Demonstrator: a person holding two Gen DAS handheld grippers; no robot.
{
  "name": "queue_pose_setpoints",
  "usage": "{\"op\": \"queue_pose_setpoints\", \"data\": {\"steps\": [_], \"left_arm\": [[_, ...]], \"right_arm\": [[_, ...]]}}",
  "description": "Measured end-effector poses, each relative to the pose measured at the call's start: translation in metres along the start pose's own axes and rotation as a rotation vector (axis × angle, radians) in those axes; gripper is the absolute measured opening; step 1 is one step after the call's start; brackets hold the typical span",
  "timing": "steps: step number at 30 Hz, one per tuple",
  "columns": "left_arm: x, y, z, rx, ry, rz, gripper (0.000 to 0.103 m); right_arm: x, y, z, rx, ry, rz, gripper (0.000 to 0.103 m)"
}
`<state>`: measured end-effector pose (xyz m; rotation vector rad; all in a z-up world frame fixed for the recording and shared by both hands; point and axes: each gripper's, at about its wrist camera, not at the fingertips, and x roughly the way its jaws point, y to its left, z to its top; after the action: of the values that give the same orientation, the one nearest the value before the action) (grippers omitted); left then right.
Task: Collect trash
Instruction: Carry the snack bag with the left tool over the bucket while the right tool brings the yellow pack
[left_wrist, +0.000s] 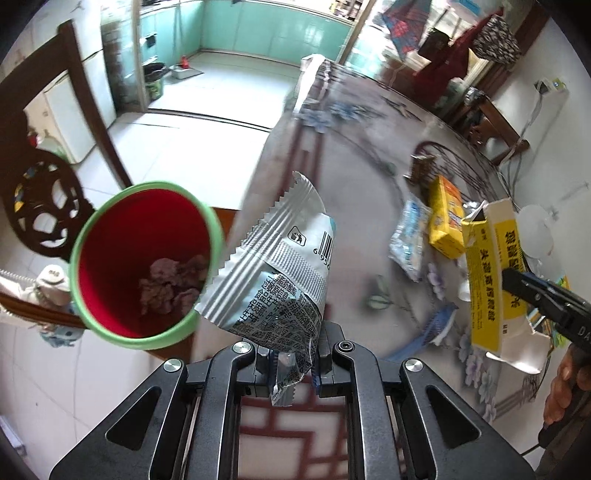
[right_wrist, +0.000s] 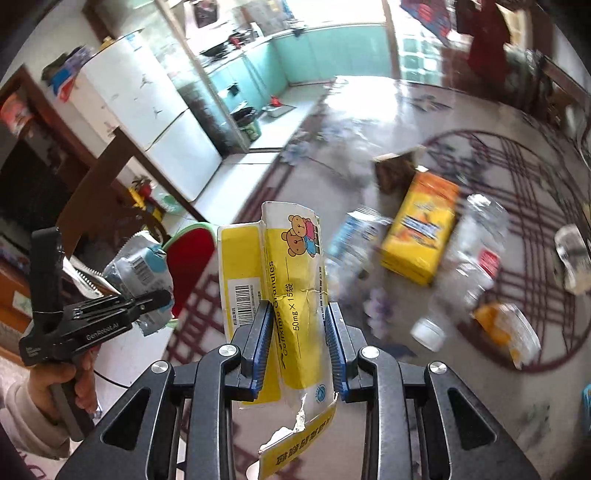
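My left gripper (left_wrist: 293, 356) is shut on a silver and white snack wrapper (left_wrist: 280, 266) and holds it up beside a green-rimmed red bin (left_wrist: 144, 266) with crumpled paper inside. My right gripper (right_wrist: 297, 347) is shut on a torn yellow and white medicine box (right_wrist: 284, 280), held above the table. The same box (left_wrist: 495, 273) shows in the left wrist view, and the left gripper (right_wrist: 147, 299) with its wrapper (right_wrist: 138, 266) shows in the right wrist view next to the bin (right_wrist: 192, 258).
On the round glass table (right_wrist: 480, 110) lie a yellow carton (right_wrist: 421, 229), a clear plastic bottle (right_wrist: 469, 254), a blue and white packet (right_wrist: 351, 236), a small brown box (right_wrist: 395, 170) and other wrappers (right_wrist: 506, 328). A dark wooden chair (left_wrist: 40, 199) stands left of the bin.
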<state>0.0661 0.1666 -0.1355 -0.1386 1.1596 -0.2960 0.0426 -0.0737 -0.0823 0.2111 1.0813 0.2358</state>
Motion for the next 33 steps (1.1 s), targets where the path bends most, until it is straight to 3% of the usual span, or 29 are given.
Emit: {"op": "queue_pose_setpoints", "data": {"steps": [15,22,33], "left_arm": [[0.007,0.115,0.007,-0.144,-0.026,0.155,0.013],[0.035,0.148,0.010,-0.187,0.026,0.142,0.013],[0.058,0.161,0.013,-0.219,0.084,0.128,0.013]], "right_arm": [[0.075,0.109,0.036,-0.139,0.047,0.115,0.026],[0.106,0.147,0.045,-0.172,0.066,0.146,0.027],[0.159,0.170,0.066,-0.145,0.129,0.183,0.028]]}}
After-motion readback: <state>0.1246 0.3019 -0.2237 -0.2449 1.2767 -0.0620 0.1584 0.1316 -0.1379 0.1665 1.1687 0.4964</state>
